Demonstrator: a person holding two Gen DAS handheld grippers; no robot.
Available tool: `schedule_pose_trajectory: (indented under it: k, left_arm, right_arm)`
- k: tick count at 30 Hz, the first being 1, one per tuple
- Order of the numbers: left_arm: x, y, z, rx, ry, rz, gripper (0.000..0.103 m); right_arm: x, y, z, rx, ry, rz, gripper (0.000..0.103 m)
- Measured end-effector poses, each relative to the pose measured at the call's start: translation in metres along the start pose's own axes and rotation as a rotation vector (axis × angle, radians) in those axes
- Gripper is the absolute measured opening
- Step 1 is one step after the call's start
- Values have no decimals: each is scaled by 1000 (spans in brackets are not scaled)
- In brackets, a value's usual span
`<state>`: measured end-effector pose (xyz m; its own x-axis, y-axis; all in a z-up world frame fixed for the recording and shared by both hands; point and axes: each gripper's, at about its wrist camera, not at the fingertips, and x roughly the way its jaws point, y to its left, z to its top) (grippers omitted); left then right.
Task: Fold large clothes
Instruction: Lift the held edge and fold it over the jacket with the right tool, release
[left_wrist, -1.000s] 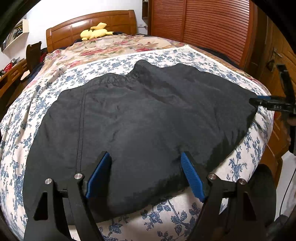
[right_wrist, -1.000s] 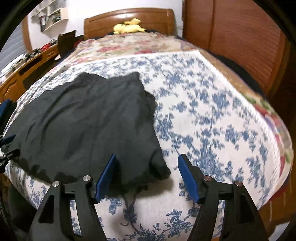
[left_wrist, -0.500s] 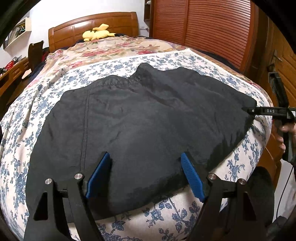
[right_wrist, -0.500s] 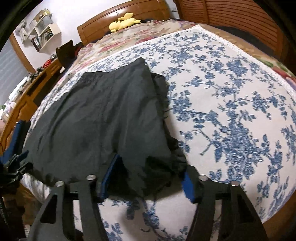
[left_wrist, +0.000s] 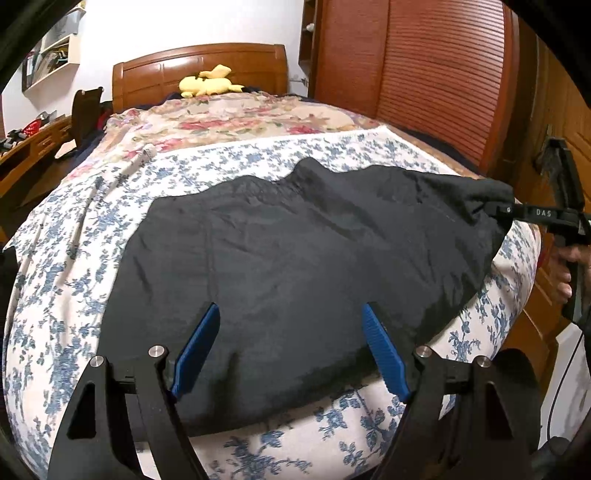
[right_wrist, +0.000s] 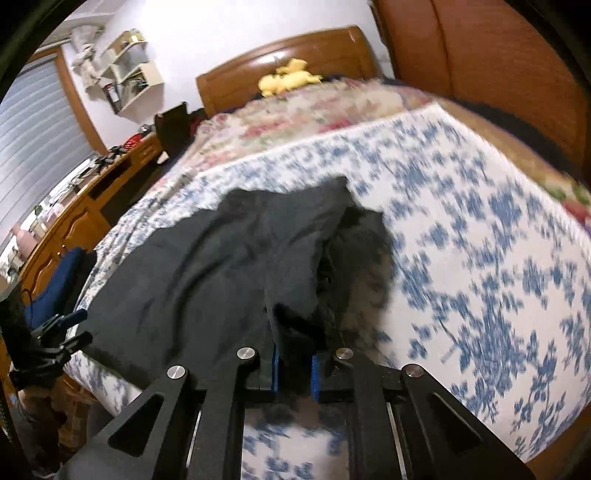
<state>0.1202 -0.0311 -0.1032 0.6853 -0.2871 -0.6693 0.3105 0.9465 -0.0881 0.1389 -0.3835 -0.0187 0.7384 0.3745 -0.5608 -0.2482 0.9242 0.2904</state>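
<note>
Bed (left_wrist: 55, 258) with blue-floral cover fills both views; black garment (left_wrist: 295, 258) spread flat across its near end, one corner lifted off the cover; right gripper (right_wrist: 294, 363) jaws have just been closing, now clamped tight on that bunched corner; left gripper (left_wrist: 291, 347) jaws wide apart over the garment's near edge, gripping nothing; yellow plush toy (left_wrist: 208, 83) by the headboard.

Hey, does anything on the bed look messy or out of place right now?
Nothing damaged or spilled. The black garment lies rumpled on the floral sheet, one corner bunched and lifted in the shut right tongs.
</note>
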Motion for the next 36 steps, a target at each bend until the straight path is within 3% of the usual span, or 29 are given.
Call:
schedule_pose_trajectory:
  k: [9, 16, 23, 30, 36]
  left_arm:
    - [-29, 39, -9, -40, -56, 34, 79]
    - [-60, 83, -23, -94, -88, 95, 79]
    - [-94, 123, -42, -143, -84, 186, 79]
    - [-113, 140, -57, -169, -68, 251, 79]
    - [-115, 132, -62, -179, -77, 264, 79]
  right_arm:
    - [-1, 77, 29, -156, -62, 24, 8]
    - [20, 172, 44, -330, -73, 130, 8]
    - [61, 250, 24, -417, -14, 295, 8]
    - [121, 259, -17, -425, 134, 335, 8]
    - [123, 262, -13, -417, 164, 324, 16]
